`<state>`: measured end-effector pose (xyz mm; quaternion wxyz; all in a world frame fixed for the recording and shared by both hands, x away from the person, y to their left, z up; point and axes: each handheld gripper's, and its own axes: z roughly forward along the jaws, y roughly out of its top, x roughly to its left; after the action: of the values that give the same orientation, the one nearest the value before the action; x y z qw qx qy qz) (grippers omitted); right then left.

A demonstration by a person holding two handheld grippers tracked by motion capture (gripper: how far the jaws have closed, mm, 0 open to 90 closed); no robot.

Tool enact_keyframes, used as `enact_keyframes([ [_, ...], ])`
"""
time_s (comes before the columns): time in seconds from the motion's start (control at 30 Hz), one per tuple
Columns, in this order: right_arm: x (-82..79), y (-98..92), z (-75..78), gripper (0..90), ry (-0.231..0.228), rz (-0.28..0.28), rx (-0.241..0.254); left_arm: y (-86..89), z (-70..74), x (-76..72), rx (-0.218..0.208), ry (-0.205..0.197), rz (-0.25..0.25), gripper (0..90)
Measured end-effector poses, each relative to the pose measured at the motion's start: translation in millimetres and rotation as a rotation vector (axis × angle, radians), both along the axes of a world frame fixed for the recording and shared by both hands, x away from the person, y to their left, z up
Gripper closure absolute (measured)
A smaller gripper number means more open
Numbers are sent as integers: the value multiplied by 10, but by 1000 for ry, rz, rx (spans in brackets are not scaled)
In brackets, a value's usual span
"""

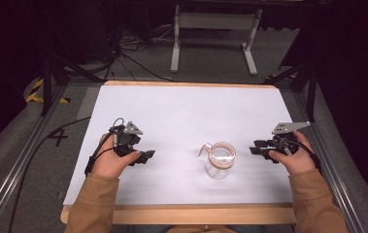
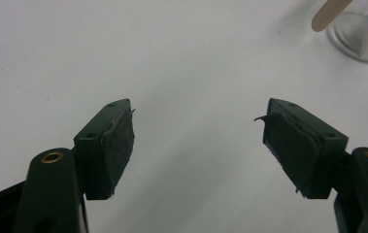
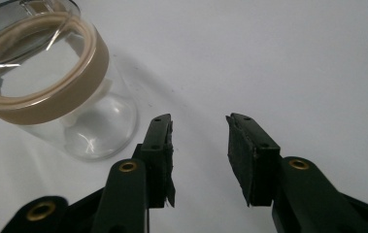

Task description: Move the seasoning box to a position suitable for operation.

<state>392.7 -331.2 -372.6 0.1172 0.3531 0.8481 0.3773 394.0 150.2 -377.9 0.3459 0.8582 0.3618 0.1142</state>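
Clear glass jar (image 1: pixel 219 161) with a tan rubber seal (image 3: pixel 50 97) is set upright on the white table (image 1: pixel 181 111), between two hand-held grippers. Left gripper (image 1: pixel 145 156) and right gripper (image 1: pixel 255 149) are aimed inward, jaws apart and empty, apparently readied for grasping.

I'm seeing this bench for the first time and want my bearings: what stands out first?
A clear glass jar with a tan band round its rim stands alone on the white table, toward the near right. A gripper flanks it on each side, held low over the sheet: the left gripper farther off, the right gripper close beside it, both with jaws open and nothing between them.
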Motion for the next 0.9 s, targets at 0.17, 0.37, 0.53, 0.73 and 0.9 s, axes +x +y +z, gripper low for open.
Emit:
enact_keyframes([
  [0.17,-13,47,-15,681,-8,10,14,-15,36,-19,-28,-22,1,277],
  [0.37,-53,152,-17,898,11,78,39,-38,123,-63,-58,-105,-25,283],
  [0.53,-27,255,-92,899,-17,114,55,-32,140,-81,-75,-110,-32,283],
  [0.73,-9,328,-197,897,-51,121,54,-47,134,-74,-69,-108,-29,283],
  [0.9,14,379,-291,894,-25,139,56,-61,122,-69,-62,-106,-42,282],
])
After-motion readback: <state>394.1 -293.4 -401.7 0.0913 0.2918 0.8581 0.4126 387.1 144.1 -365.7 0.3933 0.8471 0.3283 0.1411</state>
